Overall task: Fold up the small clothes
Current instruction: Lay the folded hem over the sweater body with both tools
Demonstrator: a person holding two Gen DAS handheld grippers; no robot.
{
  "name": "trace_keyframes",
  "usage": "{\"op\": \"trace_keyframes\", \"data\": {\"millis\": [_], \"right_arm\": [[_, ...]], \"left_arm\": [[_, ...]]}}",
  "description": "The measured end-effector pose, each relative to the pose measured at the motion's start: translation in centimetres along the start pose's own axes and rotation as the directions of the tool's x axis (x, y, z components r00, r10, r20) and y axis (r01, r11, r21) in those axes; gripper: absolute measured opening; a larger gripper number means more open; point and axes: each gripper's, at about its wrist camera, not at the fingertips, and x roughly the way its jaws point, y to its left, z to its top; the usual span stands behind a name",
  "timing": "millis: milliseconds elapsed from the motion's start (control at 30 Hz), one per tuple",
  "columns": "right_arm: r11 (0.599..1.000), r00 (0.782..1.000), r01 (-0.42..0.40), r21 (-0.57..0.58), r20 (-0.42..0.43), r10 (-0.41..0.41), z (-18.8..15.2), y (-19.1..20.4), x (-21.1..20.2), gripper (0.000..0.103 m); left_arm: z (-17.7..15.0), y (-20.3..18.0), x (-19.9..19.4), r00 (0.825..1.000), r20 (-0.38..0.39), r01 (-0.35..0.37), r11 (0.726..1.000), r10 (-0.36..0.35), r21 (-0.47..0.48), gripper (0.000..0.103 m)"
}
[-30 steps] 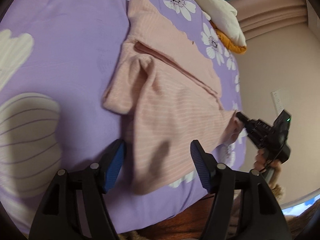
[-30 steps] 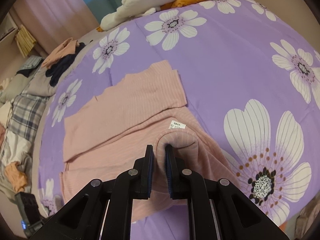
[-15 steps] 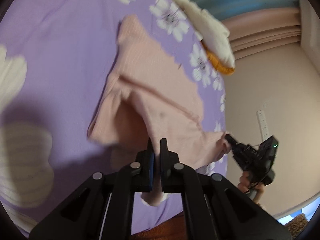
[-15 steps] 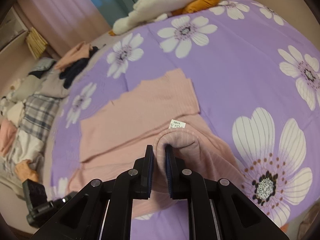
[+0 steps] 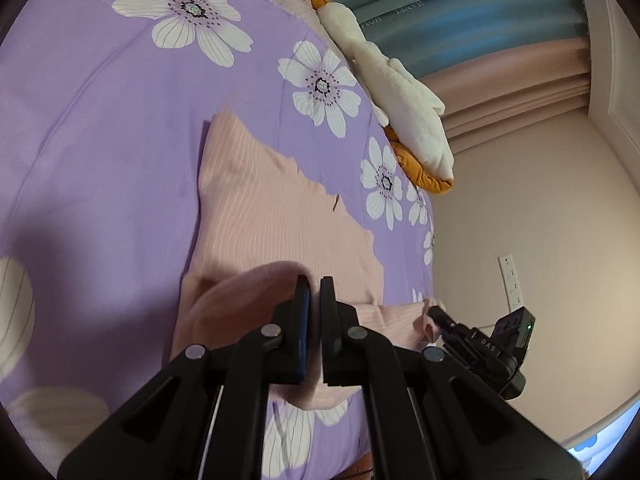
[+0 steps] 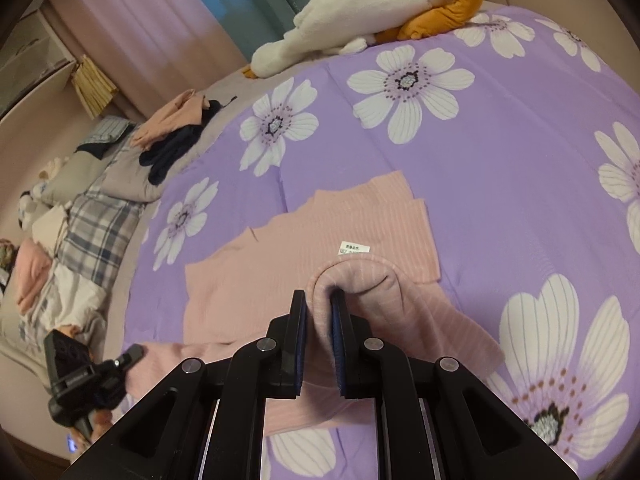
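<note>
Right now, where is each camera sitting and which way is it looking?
Left wrist view: sits on the left gripper, looks down across the purple flowered bedcover toward a beige wall; its black fingers pinch the pink striped garment.
Right wrist view: sits on the right gripper, faces the white plush toy and pink curtains; its fingers pinch that garment too.
Shared: garment, bedcover, plush toy, and each shows the other gripper.
</note>
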Motion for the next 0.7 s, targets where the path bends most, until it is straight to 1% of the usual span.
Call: {"op": "trace_keyframes", "data": {"millis": [167,300,400,533,600,700], "right_arm": [[0.999,0.999,0.016,0.034,-0.038,-0.014,1.0,-0.9,2.2,0.012],[0.997,0.997,0.042,0.064,-0.073,-0.037,1.4,-2.0,4.2,0.012],[0.994,0.994,0.067,0.086,-0.093,-0.059,1.7,-2.8,5.5,0.012],[0.991,0.991,0.089,0.101,-0.113,-0.078,1.8,-3.5,6.9,0.012],[0.989,0.989,0.106,0.1,-0.118,-0.094,1.7,-3.8,7.4,0.012],[0.987,0.986,0.113,0.113,-0.133,-0.098,1.7,-4.3,8.2,0.012]], "left_arm": [[2.3,1.2,1.2,1.0,0.003,0.008,0.998,-0.008,-0.062,0.001],[3.8,2.6,2.6,0.998,0.005,-0.054,0.995,0.055,-0.08,0.001],[4.5,3.6,3.8,0.997,-0.012,-0.077,0.992,0.076,-0.101,0.001],[5.0,4.4,4.9,0.992,-0.016,-0.126,0.987,0.125,-0.095,0.002],[5.1,5.0,5.4,0.99,-0.022,-0.139,0.984,0.138,-0.107,0.002],[5.4,5.7,6.0,0.989,-0.032,-0.147,0.982,0.144,-0.122,0.002]]}}
